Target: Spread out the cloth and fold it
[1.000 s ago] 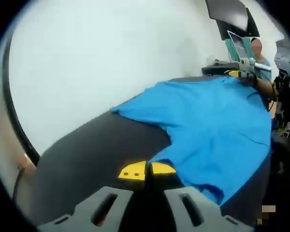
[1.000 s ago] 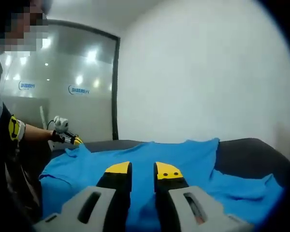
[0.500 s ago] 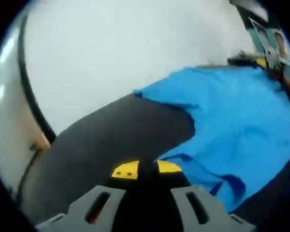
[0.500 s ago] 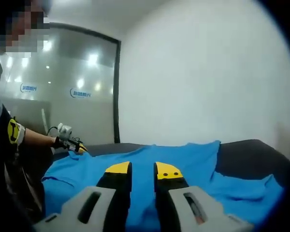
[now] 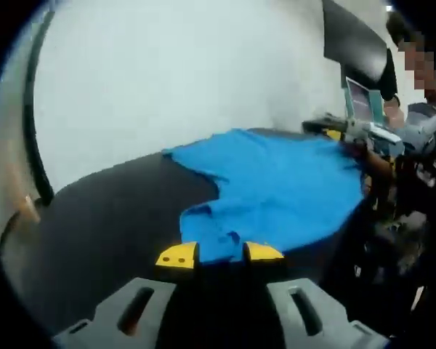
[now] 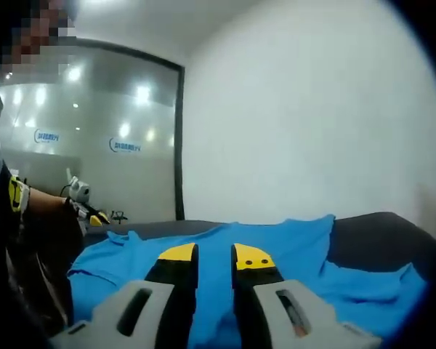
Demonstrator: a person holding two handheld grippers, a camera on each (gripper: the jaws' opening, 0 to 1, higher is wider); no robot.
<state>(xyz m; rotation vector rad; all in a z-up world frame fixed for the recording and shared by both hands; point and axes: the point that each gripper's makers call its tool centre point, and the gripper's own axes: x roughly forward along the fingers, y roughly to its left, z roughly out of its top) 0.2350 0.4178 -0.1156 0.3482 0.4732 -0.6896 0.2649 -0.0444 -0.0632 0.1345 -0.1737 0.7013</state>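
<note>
Left gripper view: left hand-held gripper (image 5: 219, 254) now clamps the blue cloth (image 5: 276, 189)'s bunched sleeve edge after closing in, right hand-held gripper (image 6: 214, 256) nearly closed over cloth, hold unclear; spreading under way.

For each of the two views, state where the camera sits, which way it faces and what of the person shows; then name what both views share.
Left gripper view: rides on the left tongs, looking across the dark table at the blue cloth, a bunched edge of it between the jaws; the right tongs and the person's arm show at far right.
Right gripper view: rides on the right tongs, looking over the cloth toward a white wall and glass partition; the left tongs and arm show at left.
Shared: cloth, table, white wall.
</note>
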